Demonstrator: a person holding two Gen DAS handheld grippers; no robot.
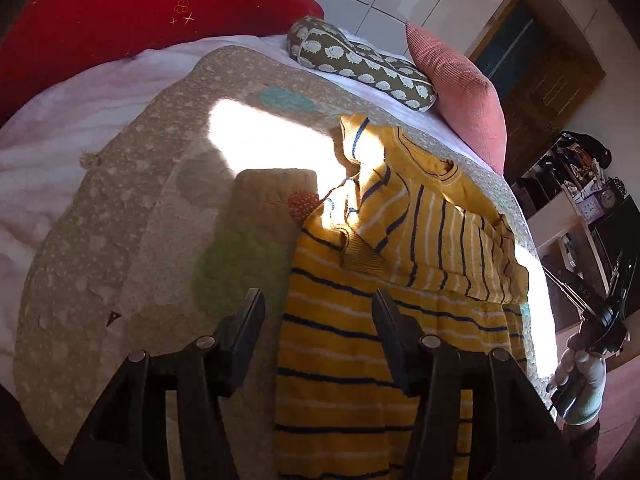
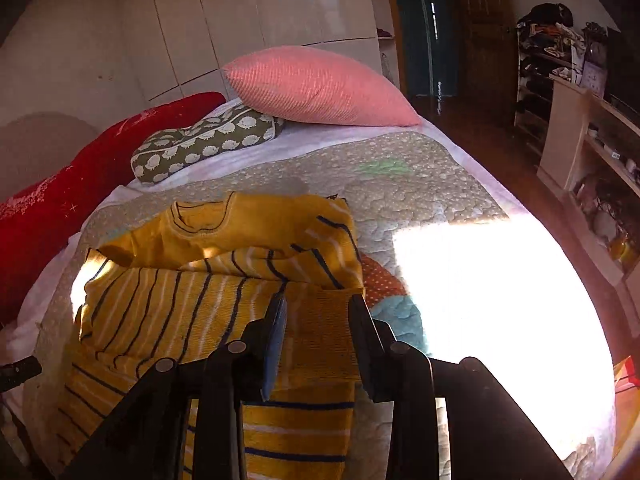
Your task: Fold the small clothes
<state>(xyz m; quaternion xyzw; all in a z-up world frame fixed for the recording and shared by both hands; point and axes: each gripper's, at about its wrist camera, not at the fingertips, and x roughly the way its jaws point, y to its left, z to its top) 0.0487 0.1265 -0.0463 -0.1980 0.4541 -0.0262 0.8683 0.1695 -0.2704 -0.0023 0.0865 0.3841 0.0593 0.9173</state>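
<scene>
A small yellow sweater (image 1: 352, 344) with navy and white stripes lies flat on a beige quilted blanket (image 1: 120, 208) on the bed, neck away from me. One sleeve (image 1: 448, 240) is folded across its chest. My left gripper (image 1: 318, 314) hovers open over the sweater's left edge with nothing between its fingers. In the right wrist view the same sweater (image 2: 168, 304) shows, and my right gripper (image 2: 318, 314) stands open just above it. The ribbed cuff (image 2: 320, 332) of the folded sleeve lies between its fingers, loose on the sweater's body.
A red cushion (image 1: 100, 12), a green sheep-print pillow (image 1: 360, 64) and a pink pillow (image 1: 460, 92) line the head of the bed. Bright sun patches fall on the quilt (image 2: 480, 280). A gloved hand (image 1: 582, 376) shows at the bed's right edge. Shelves (image 2: 592, 128) stand beyond the bed.
</scene>
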